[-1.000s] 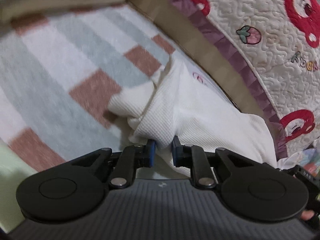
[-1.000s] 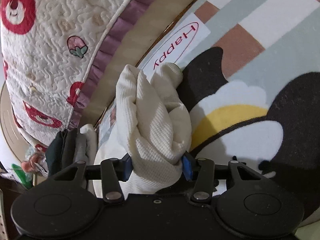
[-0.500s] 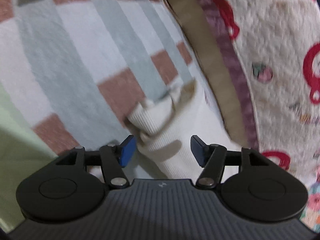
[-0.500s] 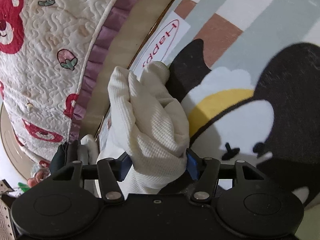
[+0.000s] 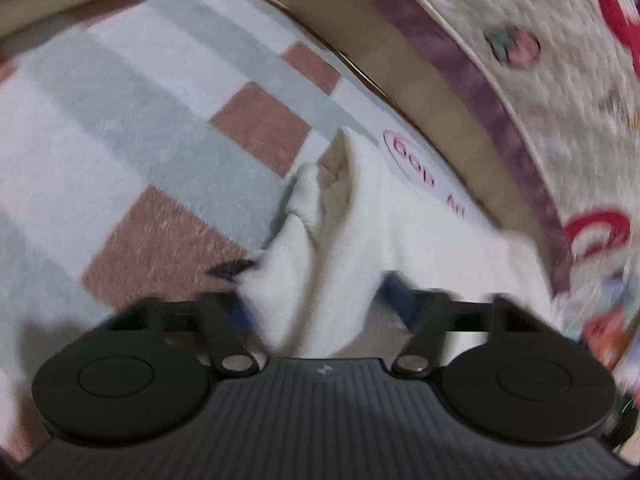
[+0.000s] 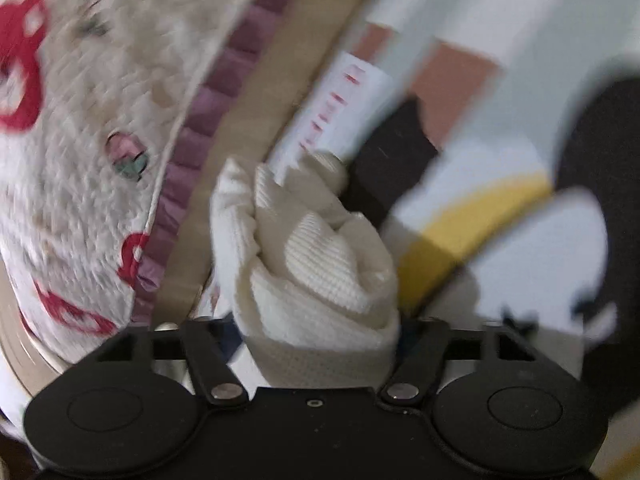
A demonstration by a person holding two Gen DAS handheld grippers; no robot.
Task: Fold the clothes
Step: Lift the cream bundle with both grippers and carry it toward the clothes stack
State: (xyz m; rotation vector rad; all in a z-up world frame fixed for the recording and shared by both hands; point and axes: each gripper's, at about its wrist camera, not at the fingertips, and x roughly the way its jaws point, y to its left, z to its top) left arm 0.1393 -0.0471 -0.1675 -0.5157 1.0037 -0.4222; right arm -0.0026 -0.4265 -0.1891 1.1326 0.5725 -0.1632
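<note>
Motion blur smears both views. The cream garment point(image 6: 320, 272) hides the right gripper's point(image 6: 320, 336) pads; the left gripper's point(image 5: 316, 300) pads are perhaps touching cloth.

— What sort of place are you working in?

— I'm kneeling in a bedroom at home. A soft rug point(image 5: 132, 128) in white, pale green and brown blocks is spreading under me, and in my right view it is showing a cartoon figure in black, white and yellow.

— Anything else pointing to a home?

— A quilted bedspread point(image 6: 80, 128) printed with red bears and strawberries is hanging beside the rug, its purple ruffle point(image 6: 208, 104) running along the edge.
</note>
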